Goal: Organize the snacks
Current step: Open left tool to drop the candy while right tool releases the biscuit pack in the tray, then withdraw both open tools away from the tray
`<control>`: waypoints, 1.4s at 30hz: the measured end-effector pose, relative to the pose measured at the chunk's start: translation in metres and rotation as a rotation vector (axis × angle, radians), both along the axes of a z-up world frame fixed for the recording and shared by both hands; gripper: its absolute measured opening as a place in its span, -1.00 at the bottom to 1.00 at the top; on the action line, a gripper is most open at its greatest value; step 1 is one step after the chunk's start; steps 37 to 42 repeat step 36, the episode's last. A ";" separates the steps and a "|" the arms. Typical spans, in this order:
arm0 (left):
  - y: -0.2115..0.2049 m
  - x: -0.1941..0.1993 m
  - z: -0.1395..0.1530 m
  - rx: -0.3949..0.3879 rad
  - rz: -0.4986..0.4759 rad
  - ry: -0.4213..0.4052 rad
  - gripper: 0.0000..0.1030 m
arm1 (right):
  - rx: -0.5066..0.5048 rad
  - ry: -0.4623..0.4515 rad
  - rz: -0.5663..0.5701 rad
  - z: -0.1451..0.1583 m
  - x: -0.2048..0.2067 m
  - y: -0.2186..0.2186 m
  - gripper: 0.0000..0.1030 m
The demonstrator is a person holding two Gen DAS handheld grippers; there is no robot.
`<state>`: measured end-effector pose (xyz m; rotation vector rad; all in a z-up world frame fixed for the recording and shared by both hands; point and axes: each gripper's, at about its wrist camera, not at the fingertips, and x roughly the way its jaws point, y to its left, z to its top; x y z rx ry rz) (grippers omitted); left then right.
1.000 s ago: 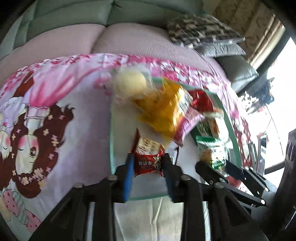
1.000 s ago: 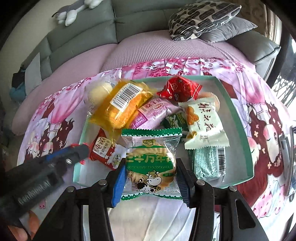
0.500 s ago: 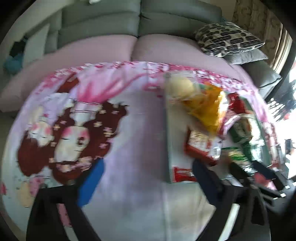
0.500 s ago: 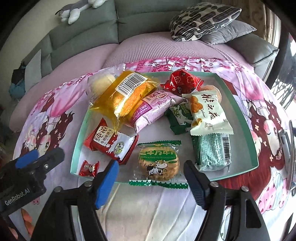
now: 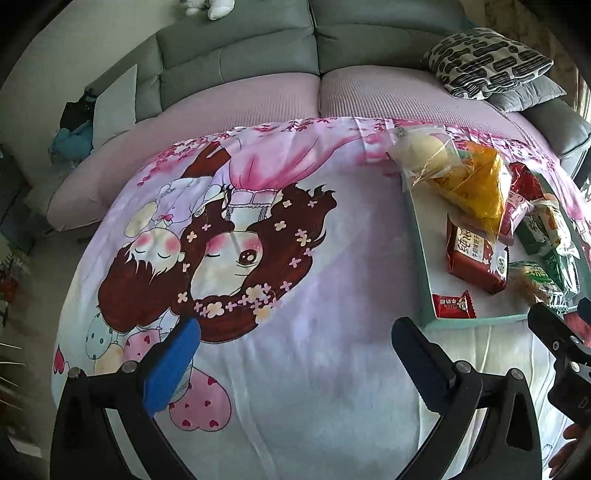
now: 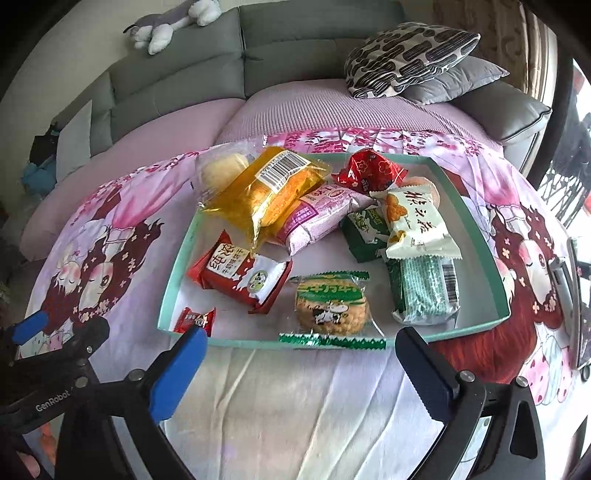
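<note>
Both your claws gape empty, left gripper (image 5: 295, 354) and right gripper (image 6: 301, 360), the right's jaws just opened. The round biscuit pack (image 6: 332, 306) sits at the teal tray's (image 6: 480, 236) near edge, its bottom seal overhanging the rim. Nudge it and it could slide onto the cloth.

Grey sectional sofa (image 6: 207, 62) behind with pink seat cover (image 5: 280, 99), patterned cushion (image 6: 410, 55) stacked on grey cushion (image 6: 454, 79), plush toy (image 6: 166, 26) on backrest, daylight from right.

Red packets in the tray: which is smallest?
The small red candy packet in the tray's near-left corner, beside the larger red biscuit pack.
</note>
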<state>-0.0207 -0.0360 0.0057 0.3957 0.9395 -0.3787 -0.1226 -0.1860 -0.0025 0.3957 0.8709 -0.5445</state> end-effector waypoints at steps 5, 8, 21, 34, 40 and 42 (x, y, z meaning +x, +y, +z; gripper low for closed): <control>-0.002 -0.002 0.000 0.025 -0.007 -0.027 1.00 | -0.010 -0.004 -0.018 0.000 -0.005 0.000 1.00; -0.003 -0.001 -0.002 0.014 -0.019 -0.006 1.00 | -0.008 -0.008 -0.030 -0.001 -0.007 -0.003 1.00; -0.006 0.006 -0.011 -0.001 -0.043 0.059 1.00 | -0.010 -0.011 -0.041 -0.005 -0.011 -0.012 1.00; -0.008 0.001 -0.009 -0.008 -0.076 0.059 1.00 | -0.005 -0.011 -0.028 -0.007 -0.009 -0.014 1.00; -0.008 -0.001 -0.007 -0.009 -0.079 0.045 1.00 | -0.005 -0.013 -0.028 -0.007 -0.010 -0.014 1.00; -0.008 -0.001 -0.007 -0.009 -0.079 0.045 1.00 | -0.005 -0.013 -0.028 -0.007 -0.010 -0.014 1.00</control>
